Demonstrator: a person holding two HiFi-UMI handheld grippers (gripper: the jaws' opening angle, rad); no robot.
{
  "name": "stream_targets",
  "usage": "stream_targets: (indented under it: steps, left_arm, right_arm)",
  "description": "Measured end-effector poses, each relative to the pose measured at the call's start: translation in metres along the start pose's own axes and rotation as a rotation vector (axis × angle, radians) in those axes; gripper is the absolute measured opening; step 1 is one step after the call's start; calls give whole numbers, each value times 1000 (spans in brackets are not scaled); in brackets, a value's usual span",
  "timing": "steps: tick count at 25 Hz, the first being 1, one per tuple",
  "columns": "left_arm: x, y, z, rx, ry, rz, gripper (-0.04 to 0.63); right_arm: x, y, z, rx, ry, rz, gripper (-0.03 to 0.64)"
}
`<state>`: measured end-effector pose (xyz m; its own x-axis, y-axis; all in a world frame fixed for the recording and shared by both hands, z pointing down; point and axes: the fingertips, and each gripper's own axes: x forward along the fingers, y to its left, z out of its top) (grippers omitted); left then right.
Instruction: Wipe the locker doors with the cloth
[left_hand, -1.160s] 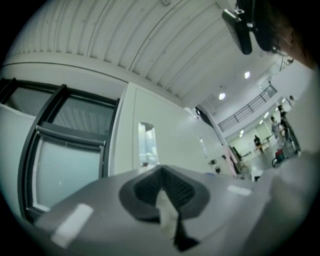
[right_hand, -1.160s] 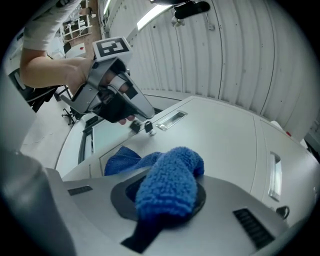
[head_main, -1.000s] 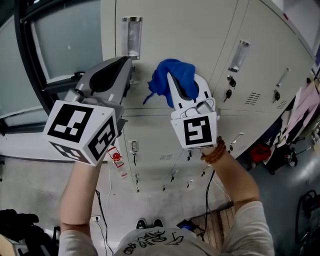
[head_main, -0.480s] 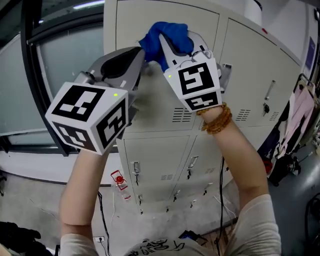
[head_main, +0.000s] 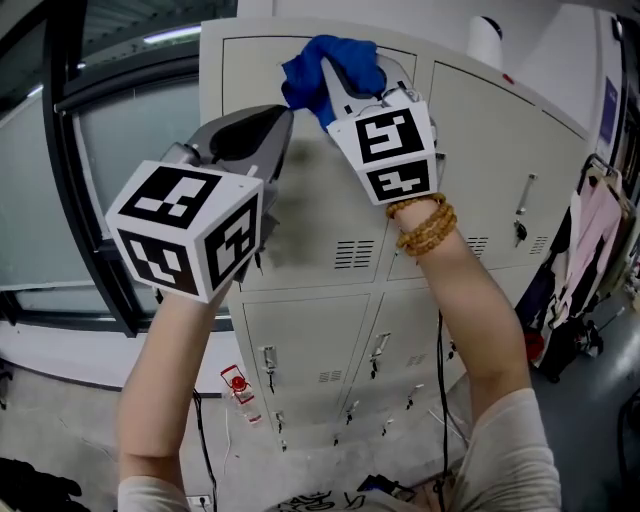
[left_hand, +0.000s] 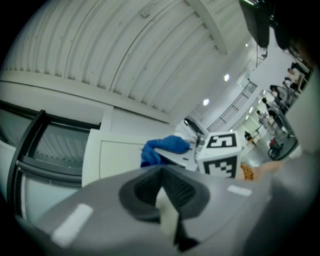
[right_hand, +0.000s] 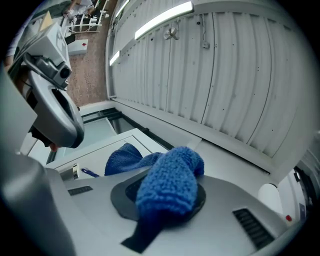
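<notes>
A bank of cream metal lockers (head_main: 330, 230) fills the head view. My right gripper (head_main: 340, 70) is shut on a blue cloth (head_main: 325, 65) and holds it against the top edge of the upper left locker door (head_main: 250, 70). The cloth (right_hand: 167, 187) bulges out between the jaws in the right gripper view, and part of it lies on the door (right_hand: 95, 155). My left gripper (head_main: 275, 130) is shut with nothing in it, raised just left of and below the cloth. In the left gripper view the cloth (left_hand: 162, 147) shows beyond the shut left gripper (left_hand: 167, 200).
A dark-framed window (head_main: 60, 200) stands left of the lockers. Lower locker doors carry handles and keys, one with a red tag (head_main: 236, 383). Clothes hang on a rack (head_main: 595, 250) at the right. A white roll (head_main: 487, 40) sits on top of the lockers.
Both grippers have risen along the lockers. The right gripper carried the cloth from a mid-height door up to the top edge of the upper left door; the left followed, staying shut.
</notes>
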<state>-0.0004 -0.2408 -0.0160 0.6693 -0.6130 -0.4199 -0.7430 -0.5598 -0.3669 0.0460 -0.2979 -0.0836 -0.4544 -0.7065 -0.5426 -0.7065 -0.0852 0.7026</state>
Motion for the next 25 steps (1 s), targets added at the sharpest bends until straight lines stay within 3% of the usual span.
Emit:
stream_targets:
  steps: [8, 25]
  left_arm:
    - [7, -21, -30, -61, 26, -45, 2]
    - [-18, -77, -134, -128, 124, -55, 2]
  right_arm:
    - [-32, 3, -28, 45, 10, -26, 23]
    - [-137, 154, -123, 84, 91, 109, 23]
